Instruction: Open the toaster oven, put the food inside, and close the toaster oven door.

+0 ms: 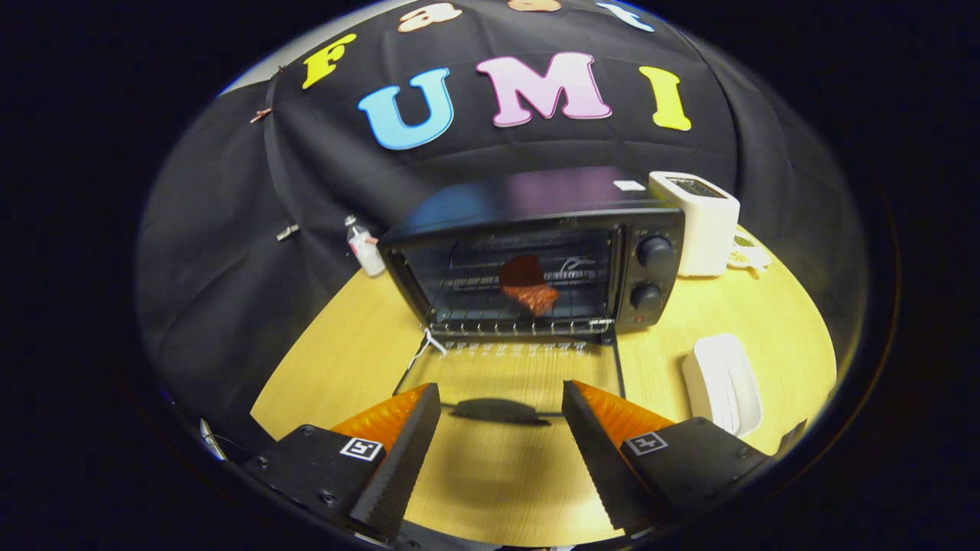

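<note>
A black toaster oven (536, 260) stands on the wooden table beyond my fingers. Its glass door (513, 371) lies folded down flat toward me, and the door's dark handle (499, 411) sits between my fingertips, slightly ahead of them. A reddish-brown piece of food (527, 285) rests on the wire rack inside the oven cavity. Two round knobs (654, 251) sit on the oven's right panel. My gripper (501, 402) is open, with nothing between its fingers.
A white toaster (700, 222) stands right of the oven at the back. A white plate-like dish (723, 383) lies on the table (735, 321) beyond my right finger. A small white bottle (365, 249) stands left of the oven by the black cloth wall.
</note>
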A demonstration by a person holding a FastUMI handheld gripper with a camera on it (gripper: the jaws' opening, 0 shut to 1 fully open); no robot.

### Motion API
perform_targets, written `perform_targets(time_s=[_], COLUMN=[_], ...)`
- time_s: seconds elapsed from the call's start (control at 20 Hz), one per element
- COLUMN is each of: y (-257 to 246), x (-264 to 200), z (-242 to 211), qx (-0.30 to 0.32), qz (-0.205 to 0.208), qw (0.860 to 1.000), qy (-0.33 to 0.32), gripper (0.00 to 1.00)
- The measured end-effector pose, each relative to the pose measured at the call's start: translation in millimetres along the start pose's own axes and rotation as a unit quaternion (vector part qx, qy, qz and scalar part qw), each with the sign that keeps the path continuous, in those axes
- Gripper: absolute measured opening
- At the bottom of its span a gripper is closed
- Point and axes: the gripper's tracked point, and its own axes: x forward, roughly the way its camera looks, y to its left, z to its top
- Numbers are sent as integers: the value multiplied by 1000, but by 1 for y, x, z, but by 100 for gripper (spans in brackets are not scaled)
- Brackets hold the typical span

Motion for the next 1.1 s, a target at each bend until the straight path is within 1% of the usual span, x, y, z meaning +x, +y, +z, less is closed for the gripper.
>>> perform_targets(time_s=[0.2, 0.35, 0.75, 0.8, 0.85, 0.9, 1.0, 1.1], y=[7, 7, -3, -7, -8, -9, -7, -4], x=[8, 19, 60, 62, 63, 64, 63, 60], z=[-47, -65, -77, -78, -75, -77, -79, -83], qx=[-6, -15, -5, -6, -6, -10, -24, -22], qz=[-6, -10, -52, -63, -69, -75, -84, -86], qw=[998, 997, 993, 992, 992, 992, 991, 990], qy=[56, 79, 107, 107, 102, 101, 102, 112], gripper=[98, 98, 99, 99, 99, 95, 96, 97])
